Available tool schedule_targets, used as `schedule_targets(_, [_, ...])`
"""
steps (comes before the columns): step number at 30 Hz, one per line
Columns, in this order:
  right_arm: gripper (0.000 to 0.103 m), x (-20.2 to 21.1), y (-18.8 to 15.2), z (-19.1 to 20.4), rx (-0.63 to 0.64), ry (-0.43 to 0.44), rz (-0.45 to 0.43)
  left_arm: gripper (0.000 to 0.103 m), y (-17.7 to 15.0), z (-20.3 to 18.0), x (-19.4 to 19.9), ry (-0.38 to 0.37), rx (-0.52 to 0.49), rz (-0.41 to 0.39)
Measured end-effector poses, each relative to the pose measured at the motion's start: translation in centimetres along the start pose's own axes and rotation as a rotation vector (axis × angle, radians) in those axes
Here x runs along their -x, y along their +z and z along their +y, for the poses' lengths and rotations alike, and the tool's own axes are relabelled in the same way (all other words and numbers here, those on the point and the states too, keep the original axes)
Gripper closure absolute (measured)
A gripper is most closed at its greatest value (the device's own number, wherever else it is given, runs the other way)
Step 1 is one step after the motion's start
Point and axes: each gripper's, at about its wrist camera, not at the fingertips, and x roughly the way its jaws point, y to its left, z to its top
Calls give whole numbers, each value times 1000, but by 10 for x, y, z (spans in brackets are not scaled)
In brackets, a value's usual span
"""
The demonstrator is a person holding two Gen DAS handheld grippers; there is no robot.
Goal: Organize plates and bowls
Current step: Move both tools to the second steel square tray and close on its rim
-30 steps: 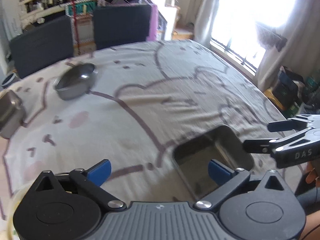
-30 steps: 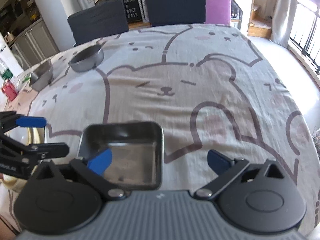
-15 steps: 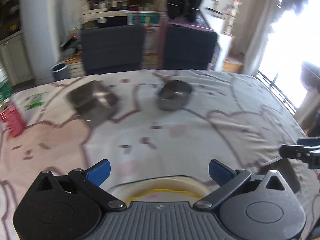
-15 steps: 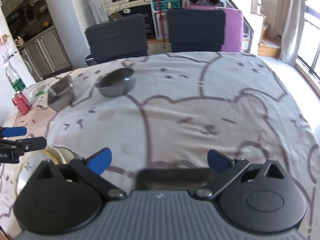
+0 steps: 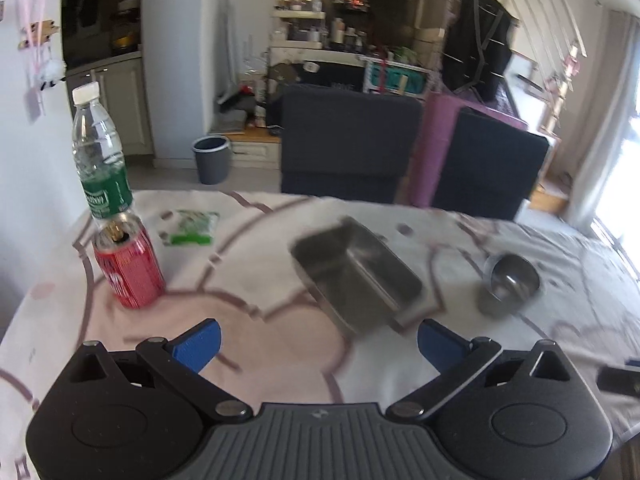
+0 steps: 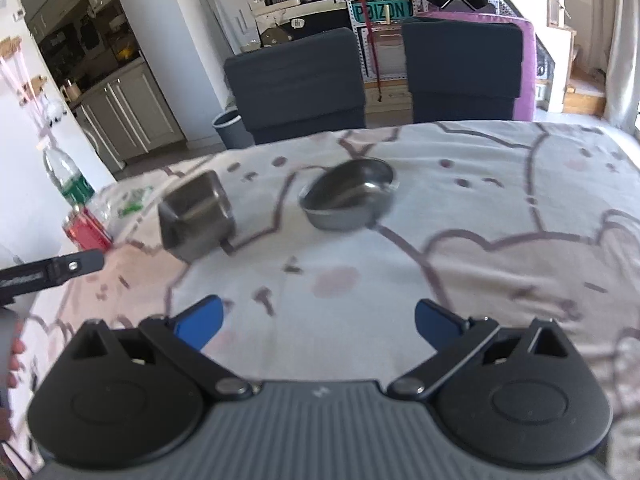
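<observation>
A square steel dish (image 5: 356,276) lies on the bear-print tablecloth just beyond my left gripper (image 5: 318,344), which is open and holds nothing. A round steel bowl (image 5: 508,290) sits to the dish's right. In the right wrist view the same square dish (image 6: 196,216) is at the left and the round bowl (image 6: 348,194) at centre, both well ahead of my right gripper (image 6: 318,322), open and empty. The left gripper's finger (image 6: 52,270) pokes in at the left edge there. Both views are blurred.
A red can (image 5: 130,268), a clear water bottle (image 5: 100,152) with a green label and a green packet (image 5: 188,226) stand at the table's left. Two dark chairs (image 5: 348,152) line the far edge. A grey bin (image 5: 212,158) is on the floor behind.
Both cameras have swung away from the near square dish and the yellow-rimmed plate toward the far left of the table. The far dish and bowl now look closer. Both grippers stayed open.
</observation>
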Motion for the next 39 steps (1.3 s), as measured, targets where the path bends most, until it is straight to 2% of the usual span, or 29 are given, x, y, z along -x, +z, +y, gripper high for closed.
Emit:
schedule_targets(5, [0,-40,24,27,-37,33,17,0,25,20,-45,3,23,-25])
schedule_targets(11, [0,-104,43,68,-137,84,45,0,35,31,-94,-3,-14,-8])
schedule_targets(14, [0,-134,47,88,-171,67,50,0,35,36,-110,-2,-24,-15])
schedule_targets(20, [0,-178,50,118,-104,-7,129,0,33,55,-135,23,32,0])
schedule_targets(22, [0,-190,48,123,-71,-20,186,0,31,60,-141,24,45,7])
schedule_targets(26, [0,-198,50,121,-18,-24,203,0,26,64,-145,25,54,22])
schedule_targets(33, [0,-199,56,103,114,-92,207,0,16,69,-141,34,16,26])
schedule_targets(39, [0,-193,60,86,100,-98,152,0,-1,85,-133,-53,64,96])
